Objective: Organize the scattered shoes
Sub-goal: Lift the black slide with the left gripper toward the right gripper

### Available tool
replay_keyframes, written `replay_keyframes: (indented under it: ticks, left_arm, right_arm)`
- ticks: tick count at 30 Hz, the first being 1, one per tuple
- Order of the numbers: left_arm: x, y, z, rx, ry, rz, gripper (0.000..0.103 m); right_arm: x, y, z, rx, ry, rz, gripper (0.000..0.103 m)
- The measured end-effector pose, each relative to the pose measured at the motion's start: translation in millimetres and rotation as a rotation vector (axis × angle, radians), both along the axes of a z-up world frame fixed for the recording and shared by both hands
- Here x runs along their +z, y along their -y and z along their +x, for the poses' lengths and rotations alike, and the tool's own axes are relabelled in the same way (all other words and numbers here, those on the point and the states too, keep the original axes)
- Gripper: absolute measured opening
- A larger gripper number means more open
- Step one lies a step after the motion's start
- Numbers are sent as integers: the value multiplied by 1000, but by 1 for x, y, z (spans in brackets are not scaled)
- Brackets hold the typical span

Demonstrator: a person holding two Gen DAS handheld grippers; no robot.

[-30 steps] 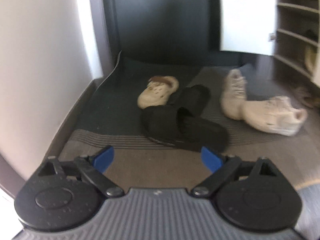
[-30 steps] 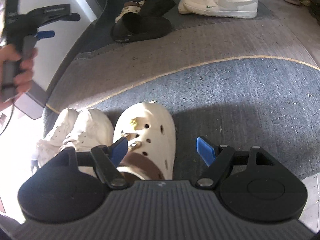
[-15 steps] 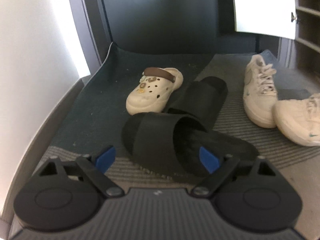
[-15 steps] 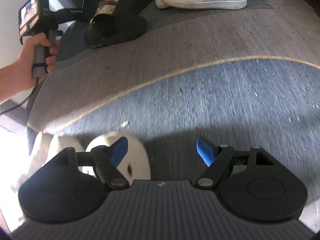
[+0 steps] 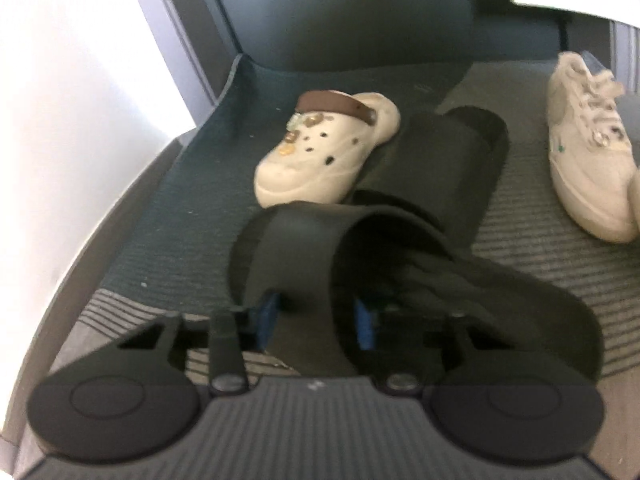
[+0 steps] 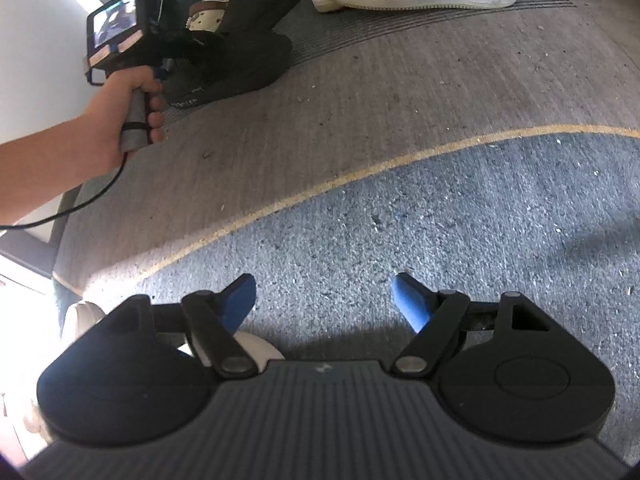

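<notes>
- Black slides: two; the near slide [image 5: 304, 248] has its strap between the left gripper [image 5: 316, 316] jaws, which have just narrowed onto it.
- Right gripper [image 6: 324, 300]: jaws wide, empty, over carpet [image 6: 400, 220].

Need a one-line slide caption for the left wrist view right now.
Left gripper jaws, just closing, straddle the strap of the near black slide; cream clog behind.
</notes>
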State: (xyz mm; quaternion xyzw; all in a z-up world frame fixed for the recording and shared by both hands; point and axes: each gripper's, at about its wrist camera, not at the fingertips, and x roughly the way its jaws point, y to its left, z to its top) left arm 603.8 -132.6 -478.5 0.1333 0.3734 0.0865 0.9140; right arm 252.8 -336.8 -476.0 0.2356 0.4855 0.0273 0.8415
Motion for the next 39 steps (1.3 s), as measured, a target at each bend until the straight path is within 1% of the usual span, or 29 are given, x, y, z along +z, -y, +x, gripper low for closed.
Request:
replay_keyframes:
  ticks: [2, 4, 7, 10, 14, 17, 19, 23, 25, 28, 31, 35, 37, 39]
  left_arm:
    - [7, -6, -4, 0, -11, -22, 27]
    - [15, -8, -12, -1, -9, -24, 19]
    - [31, -9, -23, 5, -12, -51, 16]
    - [49, -8, -33, 0, -20, -85, 13]
    - [72, 2, -49, -32, -35, -129, 13]
    - [87, 16, -72, -76, -46, -151, 12]
    - [96, 28, -94, -106, -72, -176, 11]
    - [99, 52, -123, -155, -128, -191, 12]
    - [98, 73, -147, -203, -172, -195, 12]
    - [89, 107, -181, -284, -226, -167, 12]
    - [77, 142, -214, -333, -283, -168, 12]
    - [65, 187, -248, -376, -326, -181, 12]
    - [62, 206, -259, -386, -334, -176, 14]
    - [59, 225, -269, -385, -347, -176, 14]
  right_arm:
    - [1, 3, -5, -11, -8, 5, 78]
    - [4, 5, -9, -18, -9, 7, 78]
    - [14, 6, -19, -20, 11, -3, 78]
    - [24, 8, -30, -33, 21, -12, 78]
    - [38, 11, -47, -51, 37, -18, 78]
    - [50, 12, -64, -73, 49, -15, 78]
    - [54, 13, -74, -87, 52, -8, 78]
    - [65, 21, -97, -118, 68, -6, 78]
    - [71, 30, -110, -149, 80, -15, 78]
    - [70, 42, -124, -189, 82, -29, 78]
    - [70, 57, -143, -242, 76, -55, 78]
    - [62, 82, -177, -352, 46, -60, 78]
    - [57, 95, -194, -410, 28, -64, 78]
    - [53, 103, -207, -448, 17, -99, 78]
